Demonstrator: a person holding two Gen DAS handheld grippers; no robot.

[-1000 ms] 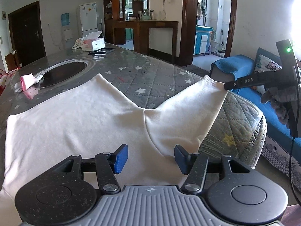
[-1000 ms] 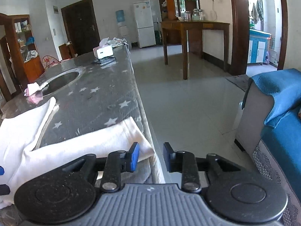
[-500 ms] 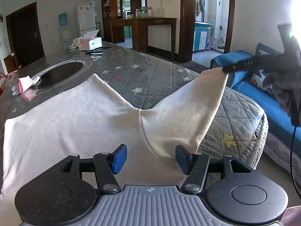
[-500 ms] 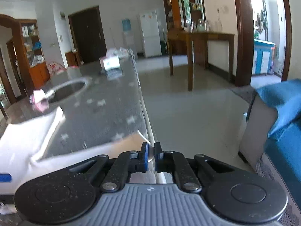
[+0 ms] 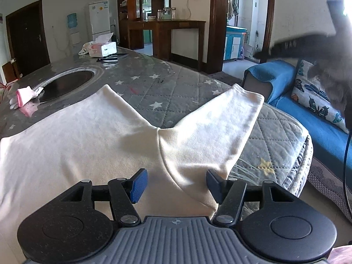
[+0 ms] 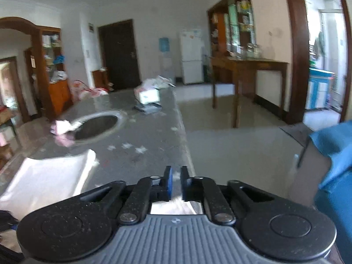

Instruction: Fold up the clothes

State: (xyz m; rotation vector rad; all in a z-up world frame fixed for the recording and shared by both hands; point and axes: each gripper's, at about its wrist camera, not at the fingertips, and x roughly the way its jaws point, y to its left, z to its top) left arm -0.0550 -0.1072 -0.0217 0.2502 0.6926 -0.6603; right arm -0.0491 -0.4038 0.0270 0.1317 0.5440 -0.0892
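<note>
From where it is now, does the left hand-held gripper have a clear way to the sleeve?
Probably yes: the left hand-held gripper is opening, nothing between its jaws, and the sleeve lies just ahead, uncovered.

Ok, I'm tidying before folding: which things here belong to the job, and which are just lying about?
Job: cream garment; its sleeve; quilted table cover.
Lying about: tissue box; pink-and-white glove; butterfly cushion.

This is a home living room: a blue sofa, a white fridge, wooden shelves and a dark door.
</note>
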